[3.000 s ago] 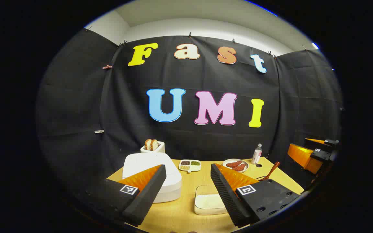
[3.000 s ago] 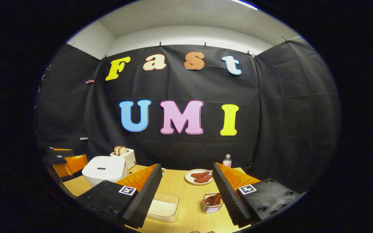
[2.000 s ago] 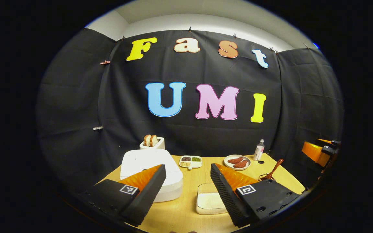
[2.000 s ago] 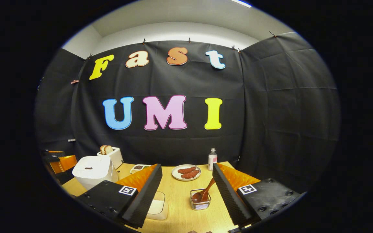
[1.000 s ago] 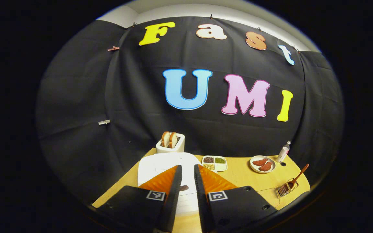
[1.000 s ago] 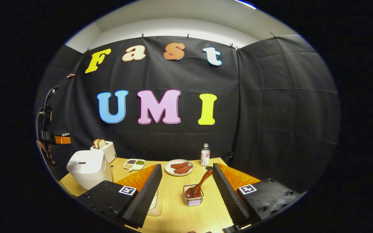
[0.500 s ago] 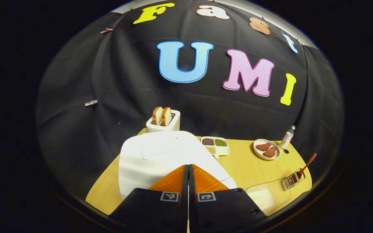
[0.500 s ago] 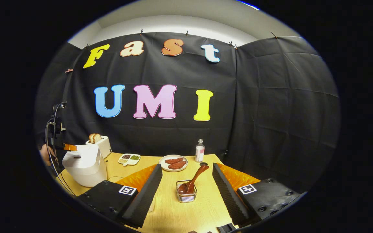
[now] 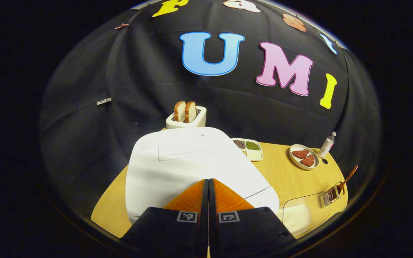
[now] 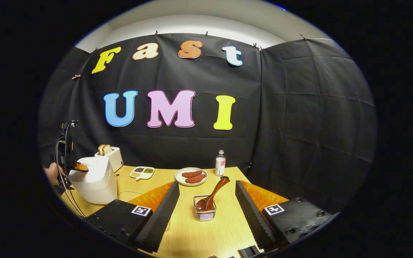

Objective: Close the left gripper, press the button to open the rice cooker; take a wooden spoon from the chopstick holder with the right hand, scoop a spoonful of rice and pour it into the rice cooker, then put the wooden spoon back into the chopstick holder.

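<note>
The white rice cooker (image 9: 188,161) stands with its lid down at the table's left. My left gripper (image 9: 208,181) is shut with nothing between its fingers, its tips down at the front of the lid; the button is hidden under them. In the right gripper view the left gripper (image 10: 75,166) sits at the top front edge of the rice cooker (image 10: 93,179). My right gripper (image 10: 207,184) is open, a little short of the wire chopstick holder (image 10: 204,213). The wooden spoon (image 10: 213,195) leans in it, handle up and to the right. A clear box of rice (image 9: 299,215) lies right of the cooker.
Behind the cooker stands a toaster (image 9: 186,114) with two slices. A divided dish of beans (image 9: 249,148), a plate of red pieces (image 9: 303,157) and a small bottle (image 9: 327,140) line the table's far side. A hand (image 10: 50,173) holds the left gripper.
My left gripper has shut and come down onto the front of the rice cooker lid. My right gripper has stayed open and swung to face the holder and spoon.
</note>
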Tool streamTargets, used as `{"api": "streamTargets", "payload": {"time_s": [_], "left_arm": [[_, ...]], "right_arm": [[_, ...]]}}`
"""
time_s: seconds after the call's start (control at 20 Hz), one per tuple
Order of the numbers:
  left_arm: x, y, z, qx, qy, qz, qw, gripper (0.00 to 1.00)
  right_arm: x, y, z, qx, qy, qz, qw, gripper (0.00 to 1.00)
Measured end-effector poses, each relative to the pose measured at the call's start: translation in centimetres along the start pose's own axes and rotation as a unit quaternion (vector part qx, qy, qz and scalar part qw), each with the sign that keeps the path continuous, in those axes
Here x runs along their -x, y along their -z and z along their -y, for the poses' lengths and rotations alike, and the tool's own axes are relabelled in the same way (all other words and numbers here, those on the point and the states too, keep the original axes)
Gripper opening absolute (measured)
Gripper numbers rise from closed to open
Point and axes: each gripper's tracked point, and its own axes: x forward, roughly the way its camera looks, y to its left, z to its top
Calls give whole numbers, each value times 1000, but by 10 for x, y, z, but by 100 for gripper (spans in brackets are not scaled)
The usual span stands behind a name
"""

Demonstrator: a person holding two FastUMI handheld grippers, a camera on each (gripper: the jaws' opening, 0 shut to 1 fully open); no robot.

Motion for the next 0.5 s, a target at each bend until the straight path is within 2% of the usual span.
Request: {"api": "streamTargets", "payload": {"time_s": [0.15,0.35,0.5], "left_arm": [[0,-1,-2,18,-1,1,1000,8],[1,0,0,59,20,2,998,7],[13,-23,2,59,7,51,997,7]], "right_arm": [[-1,3,3,-2,-1,-1,1000,98],[-4,11,12,-13,2,-10,1000,98],[-10,17,16,-29,1,-22,999,98]]}}
